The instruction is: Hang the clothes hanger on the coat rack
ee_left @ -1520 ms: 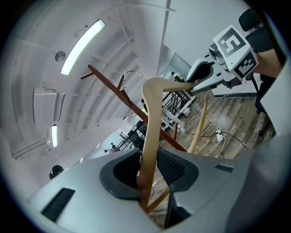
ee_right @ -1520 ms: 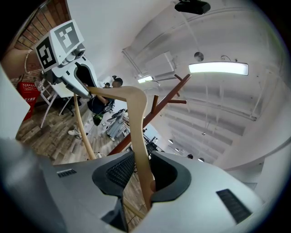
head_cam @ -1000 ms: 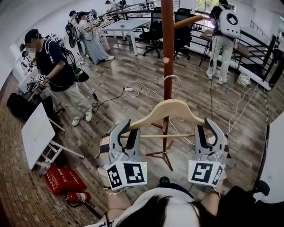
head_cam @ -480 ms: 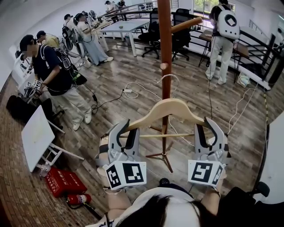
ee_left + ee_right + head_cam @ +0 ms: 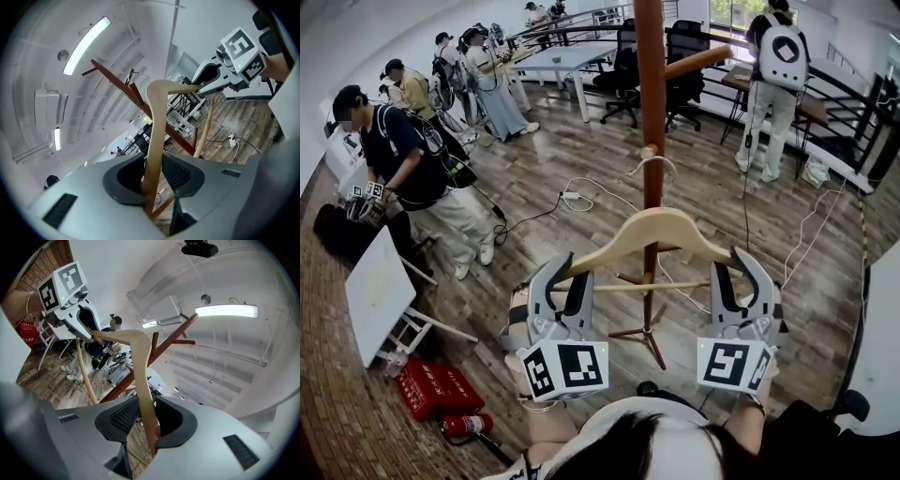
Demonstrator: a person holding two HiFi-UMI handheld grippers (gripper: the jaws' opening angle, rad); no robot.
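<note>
Left gripper (image 5: 572,272) and right gripper (image 5: 729,267) clamp the hanger (image 5: 661,228) ends; its hook (image 5: 654,158) has risen just beneath a peg (image 5: 649,150) of the coat rack (image 5: 650,66), ready for hooking.

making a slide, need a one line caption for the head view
The left gripper and right gripper each clamp one end of a wooden hanger, its hook near the coat rack.

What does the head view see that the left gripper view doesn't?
Only the head view shows the red fire extinguisher. Only the left gripper view shows the long ceiling light. Both show the wooden hanger, the coat rack and the right gripper, its jaws shut on the hanger's end.
</note>
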